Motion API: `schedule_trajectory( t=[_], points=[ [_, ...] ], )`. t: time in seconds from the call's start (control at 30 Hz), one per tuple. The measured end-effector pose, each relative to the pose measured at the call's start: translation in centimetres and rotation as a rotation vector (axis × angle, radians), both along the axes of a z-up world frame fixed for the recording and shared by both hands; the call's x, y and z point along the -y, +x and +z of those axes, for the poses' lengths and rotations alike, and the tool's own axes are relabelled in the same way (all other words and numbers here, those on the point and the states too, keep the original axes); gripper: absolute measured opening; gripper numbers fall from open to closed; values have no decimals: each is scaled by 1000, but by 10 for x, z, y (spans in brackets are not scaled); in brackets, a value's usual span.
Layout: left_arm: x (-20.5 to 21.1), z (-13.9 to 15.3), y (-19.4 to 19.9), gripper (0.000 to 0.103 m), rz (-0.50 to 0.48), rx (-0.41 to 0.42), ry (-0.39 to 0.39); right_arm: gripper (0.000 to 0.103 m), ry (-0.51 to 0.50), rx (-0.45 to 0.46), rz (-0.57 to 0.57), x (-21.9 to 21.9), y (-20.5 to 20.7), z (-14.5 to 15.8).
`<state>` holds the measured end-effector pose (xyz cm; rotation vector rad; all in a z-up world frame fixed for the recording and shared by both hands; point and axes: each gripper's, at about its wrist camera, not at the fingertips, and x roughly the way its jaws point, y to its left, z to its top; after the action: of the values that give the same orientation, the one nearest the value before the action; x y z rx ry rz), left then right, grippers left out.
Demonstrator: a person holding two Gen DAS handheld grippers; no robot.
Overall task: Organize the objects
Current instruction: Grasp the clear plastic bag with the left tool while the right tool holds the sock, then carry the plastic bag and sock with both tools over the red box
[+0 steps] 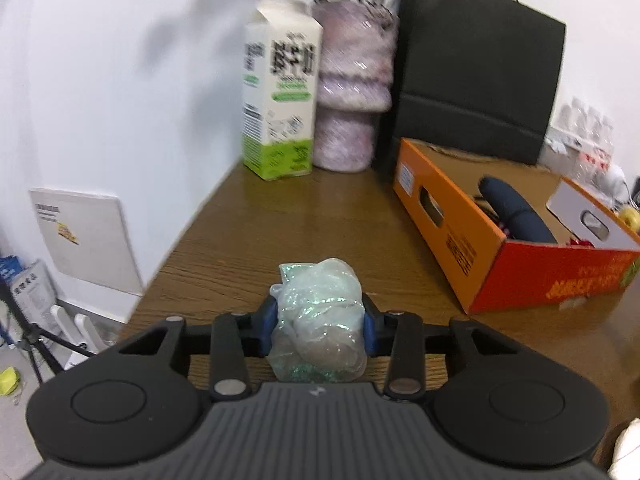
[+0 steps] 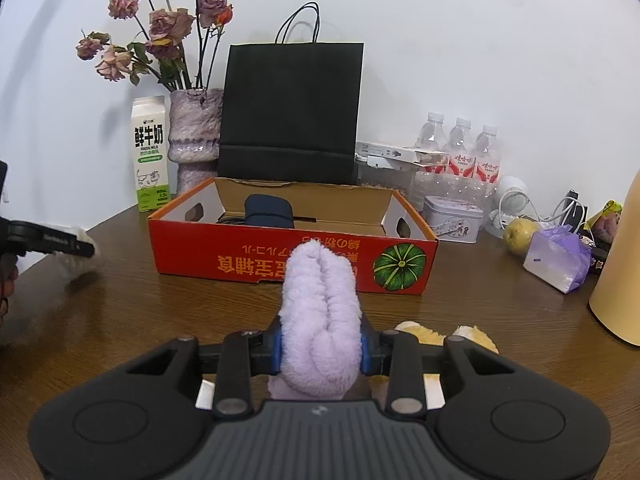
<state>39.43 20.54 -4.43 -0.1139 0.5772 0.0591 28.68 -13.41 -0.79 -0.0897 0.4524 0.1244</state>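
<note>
1. Left hand-held gripper: blue pads pressed against both sides of a crumpled clear plastic bag with green glitter, bag bulging ahead of and behind the pads, low over the brown wooden counter.
2. Right hand-held gripper: narrowed onto a rolled lilac fluffy cloth, pads squeezing its lower part, upper end sticking forward toward the orange box.
3. Orange box: open-topped cardboard tray with a pumpkin picture on its near wall in the right wrist view, sitting on the counter ahead of the right hand-held gripper and to the right of the left one; a dark blue case lying inside.
4. Behind the box, against the white wall: a black paper bag standing upright, a mottled pink vase with dried roses to its left, a milk carton just beside the vase.
5. To the right of the box: water bottles, a small tin, a yellowish fruit, a purple-and-white packet.
6. Under the right hand-held gripper: something yellow and fluffy on the counter, partly hidden.
7. Left edge of the right wrist view: the left hand-held gripper seen side-on, a person's fingers just below it.
</note>
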Motion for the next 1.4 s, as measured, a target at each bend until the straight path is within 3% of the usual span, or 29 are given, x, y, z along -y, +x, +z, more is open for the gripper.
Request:
schedule_trajectory(
  t=[0.13,0.5,0.7,0.9,1.4],
  points=[
    [-4,4,-17,40,32,-12,-42,32,14,4,7,0,-5,1],
    [41,13,-84,40,7,24,16,32,52,31,49,8,-26,5],
    [64,25,-132,40,45,93,-14,32,71,35,82,15,-37,6],
    [92,33,-170,40,60,103,19,32,89,52,107,25,-52,10],
    [163,50,-224,40,7,104,71,32,132,90,170,48,-86,15]
  ],
)
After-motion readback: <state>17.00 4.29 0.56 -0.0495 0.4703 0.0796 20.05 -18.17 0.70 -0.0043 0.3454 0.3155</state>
